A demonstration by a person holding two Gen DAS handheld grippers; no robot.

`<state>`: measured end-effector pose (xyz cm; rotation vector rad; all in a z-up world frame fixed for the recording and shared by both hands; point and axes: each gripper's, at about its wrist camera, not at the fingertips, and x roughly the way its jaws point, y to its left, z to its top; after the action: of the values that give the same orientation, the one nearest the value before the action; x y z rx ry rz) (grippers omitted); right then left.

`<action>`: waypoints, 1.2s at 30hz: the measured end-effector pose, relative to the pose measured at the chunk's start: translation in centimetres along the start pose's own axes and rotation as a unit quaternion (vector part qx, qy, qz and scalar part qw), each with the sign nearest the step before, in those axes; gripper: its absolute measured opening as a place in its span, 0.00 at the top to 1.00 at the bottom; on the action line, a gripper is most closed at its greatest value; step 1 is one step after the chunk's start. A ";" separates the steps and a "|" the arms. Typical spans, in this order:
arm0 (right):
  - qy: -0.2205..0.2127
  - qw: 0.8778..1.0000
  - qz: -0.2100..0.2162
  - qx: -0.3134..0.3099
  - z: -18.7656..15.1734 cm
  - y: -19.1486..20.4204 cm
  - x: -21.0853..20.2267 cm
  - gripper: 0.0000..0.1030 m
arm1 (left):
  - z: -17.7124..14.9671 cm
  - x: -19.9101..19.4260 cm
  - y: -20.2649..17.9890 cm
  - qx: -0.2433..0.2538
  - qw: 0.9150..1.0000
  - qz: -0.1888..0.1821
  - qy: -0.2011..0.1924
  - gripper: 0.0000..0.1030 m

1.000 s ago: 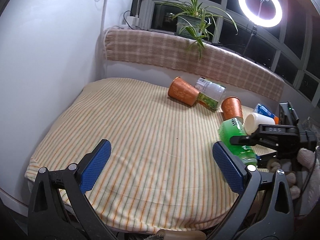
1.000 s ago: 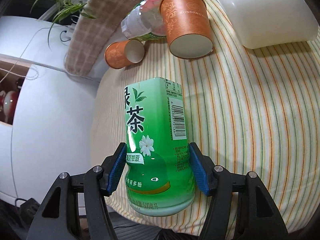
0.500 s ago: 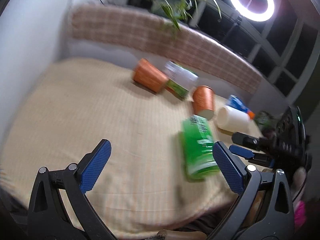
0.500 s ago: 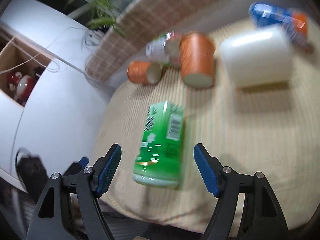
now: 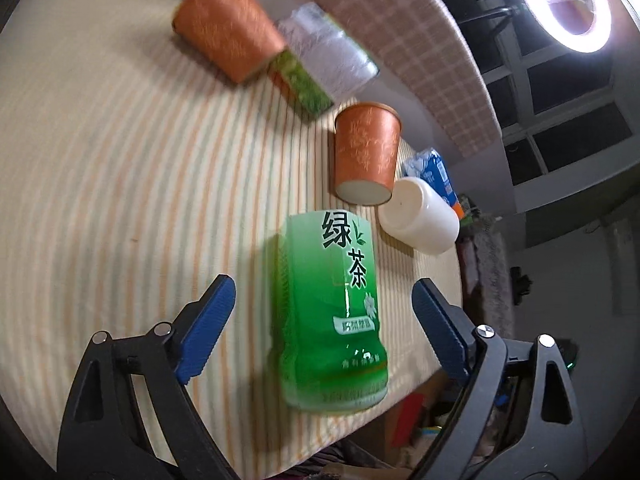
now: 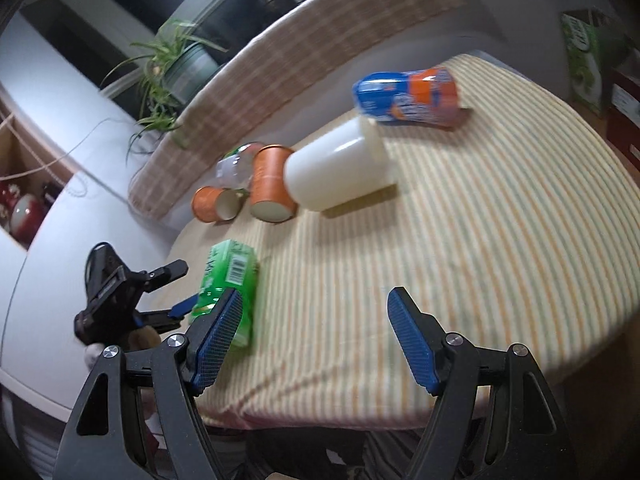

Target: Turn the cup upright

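Both my grippers hold nothing, fingers spread: left gripper (image 5: 323,330) straddles the lying green bottle (image 5: 334,312). Nearest orange cup (image 5: 366,154) lies sideways beyond; I should square up before closing.

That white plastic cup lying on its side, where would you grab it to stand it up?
Probably across the middle of the white plastic cup's round wall, coming from above. It lies on its side on the striped cloth, so both curved flanks are free. Its closed base end nearly touches the orange paper cup, leaving little room there. The right tool is open and nearer.
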<state>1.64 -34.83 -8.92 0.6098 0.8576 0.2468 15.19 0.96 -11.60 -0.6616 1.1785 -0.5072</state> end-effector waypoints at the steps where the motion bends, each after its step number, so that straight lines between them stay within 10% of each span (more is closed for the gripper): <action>1: -0.002 1.000 -0.002 0.004 0.0 -0.4 -0.2 0.27 | 0.1 0.4 0.2 -0.004 1.000 -0.002 0.004 0.18; 21: 0.000 0.999 -0.021 0.025 -0.4 -2.1 0.3 0.27 | 0.8 3.5 -0.1 0.000 0.999 -0.010 0.045 0.39; 36: 0.004 0.999 -0.025 0.021 -0.5 -2.0 0.7 0.27 | -0.6 1.2 -3.2 0.078 0.996 0.030 -0.015 0.39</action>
<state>1.64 -35.88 -10.81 0.6261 0.8857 0.1868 14.93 -2.21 -10.26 -0.4967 1.1139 -0.5312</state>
